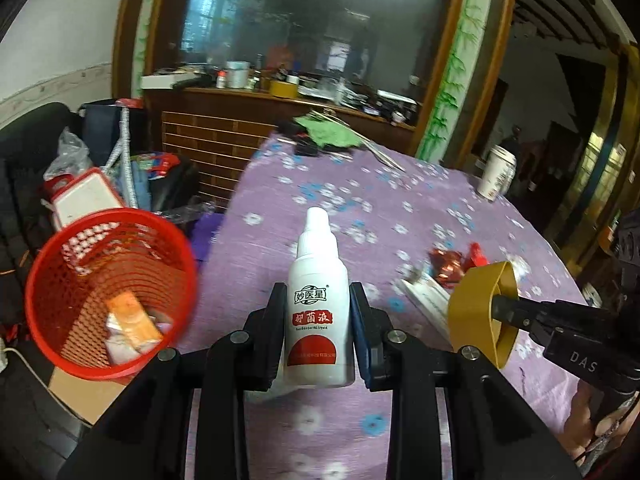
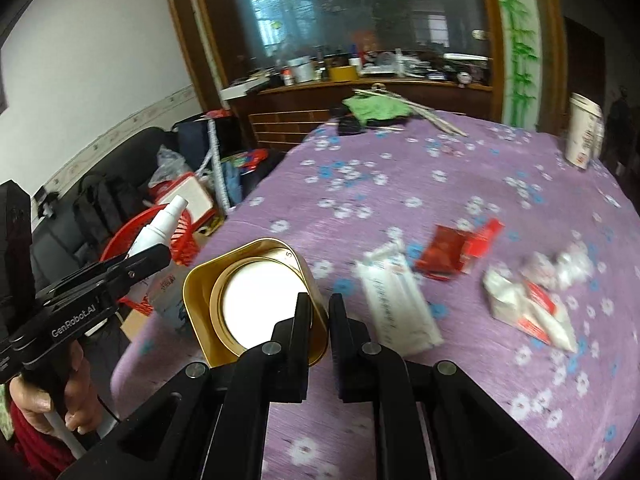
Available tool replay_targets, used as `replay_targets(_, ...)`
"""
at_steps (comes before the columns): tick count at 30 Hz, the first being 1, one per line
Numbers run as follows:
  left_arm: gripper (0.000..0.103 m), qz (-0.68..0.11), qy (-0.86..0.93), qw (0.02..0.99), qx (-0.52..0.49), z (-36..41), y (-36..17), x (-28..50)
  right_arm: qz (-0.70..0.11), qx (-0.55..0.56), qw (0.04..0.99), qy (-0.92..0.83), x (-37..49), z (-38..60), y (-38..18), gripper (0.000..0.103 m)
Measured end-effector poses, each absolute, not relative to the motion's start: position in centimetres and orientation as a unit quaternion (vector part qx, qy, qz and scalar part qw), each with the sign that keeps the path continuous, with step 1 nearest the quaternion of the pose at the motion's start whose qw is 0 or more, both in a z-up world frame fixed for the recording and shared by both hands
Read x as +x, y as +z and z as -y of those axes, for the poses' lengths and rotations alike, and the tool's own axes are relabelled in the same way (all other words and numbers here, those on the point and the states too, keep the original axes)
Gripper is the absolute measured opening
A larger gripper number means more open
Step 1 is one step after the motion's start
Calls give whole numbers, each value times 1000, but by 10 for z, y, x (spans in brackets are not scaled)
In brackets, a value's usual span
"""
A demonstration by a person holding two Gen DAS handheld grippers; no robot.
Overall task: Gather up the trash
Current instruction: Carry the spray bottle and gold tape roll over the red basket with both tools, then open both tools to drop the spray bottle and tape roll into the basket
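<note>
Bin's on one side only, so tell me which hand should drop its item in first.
Left. The left gripper holds the white bottle right beside the red basket, which stands off the table's left edge. The right gripper, pinching the gold tin, sits farther right and would have to cross over.

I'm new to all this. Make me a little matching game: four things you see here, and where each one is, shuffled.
Things:
1. white bottle
2. gold tin
3. red basket
4. paper cup

Places:
A. beside the table, left, trash inside
B. far right corner of the table
C. held in the left gripper
D. rim pinched by the right gripper

Pairs: 1-C, 2-D, 3-A, 4-B
</note>
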State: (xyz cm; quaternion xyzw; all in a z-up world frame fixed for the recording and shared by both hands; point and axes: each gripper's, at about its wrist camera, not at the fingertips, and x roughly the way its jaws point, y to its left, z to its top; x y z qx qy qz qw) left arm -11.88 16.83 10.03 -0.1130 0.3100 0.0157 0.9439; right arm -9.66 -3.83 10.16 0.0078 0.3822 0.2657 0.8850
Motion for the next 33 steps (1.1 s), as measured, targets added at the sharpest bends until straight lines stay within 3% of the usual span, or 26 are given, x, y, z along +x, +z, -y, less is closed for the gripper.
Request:
replay_targets(22,29,-302,121,931,-169,-314,94,-132,-388,-47,848,358,-68,-113,118,10)
replay_targets(33,29,-300,140,924,-193,-351,85,-129,-397,-66,833,380,-53,-189,108,10)
